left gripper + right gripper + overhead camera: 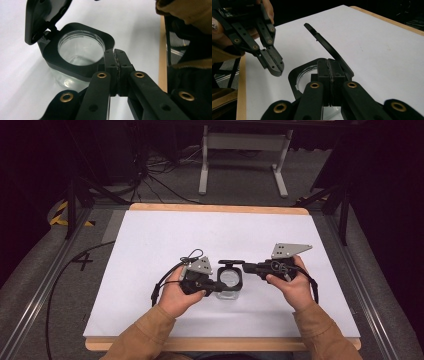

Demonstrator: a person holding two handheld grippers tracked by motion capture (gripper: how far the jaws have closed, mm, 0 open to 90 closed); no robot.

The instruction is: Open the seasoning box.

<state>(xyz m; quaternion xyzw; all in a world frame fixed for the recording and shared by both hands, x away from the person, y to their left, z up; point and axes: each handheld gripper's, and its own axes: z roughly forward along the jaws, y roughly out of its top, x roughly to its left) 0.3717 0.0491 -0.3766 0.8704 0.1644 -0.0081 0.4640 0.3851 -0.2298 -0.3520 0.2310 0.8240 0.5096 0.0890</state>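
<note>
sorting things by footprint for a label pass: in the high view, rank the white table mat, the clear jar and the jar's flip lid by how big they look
1. white table mat, by far the largest.
2. clear jar with its black collar.
3. flip lid, standing open and seen edge-on, so it looks a thin strip; its real size may be close to the jar's top.

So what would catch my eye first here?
A clear jar with a black square collar stands mid-table on the white table mat, its hinged lid flipped open. A person's two hands flank it, each holding a black gripper with jaws shut: left gripper and right gripper.
</note>
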